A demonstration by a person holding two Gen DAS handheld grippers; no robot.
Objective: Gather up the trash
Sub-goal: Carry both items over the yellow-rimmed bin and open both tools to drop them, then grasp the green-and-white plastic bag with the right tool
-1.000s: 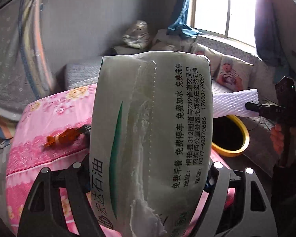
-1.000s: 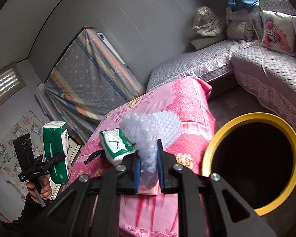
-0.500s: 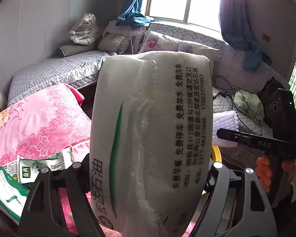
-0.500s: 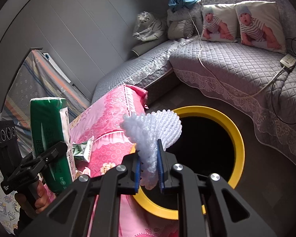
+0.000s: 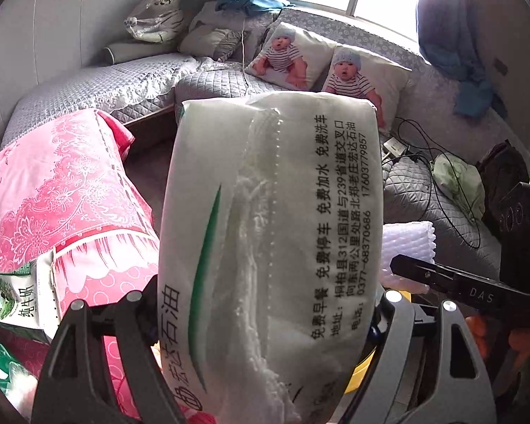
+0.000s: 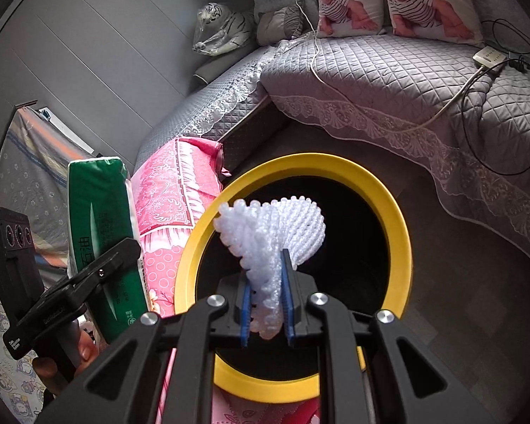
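Observation:
My left gripper (image 5: 265,321) is shut on a white and green tissue pack (image 5: 275,233) that fills the left wrist view; it also shows in the right wrist view (image 6: 102,240), held left of the bin. My right gripper (image 6: 266,300) is shut on a white foam net (image 6: 275,240) and holds it over the open mouth of the yellow-rimmed trash bin (image 6: 399,247). The foam net (image 5: 408,243) and the right gripper (image 5: 441,279) show in the left wrist view, right of the pack. The bin is mostly hidden there.
A pink floral-covered table (image 6: 173,205) stands left of the bin, with milk cartons (image 5: 14,296) at its near edge. A grey quilted sofa (image 6: 388,81) wraps behind, with baby-print cushions (image 6: 431,3), cables, a power strip (image 6: 489,54) and a toy tiger (image 6: 222,28).
Both grippers have swung from the pink table toward the bin. The foam net has moved from over the table to over the bin's mouth. The tissue pack has come closer to the bin.

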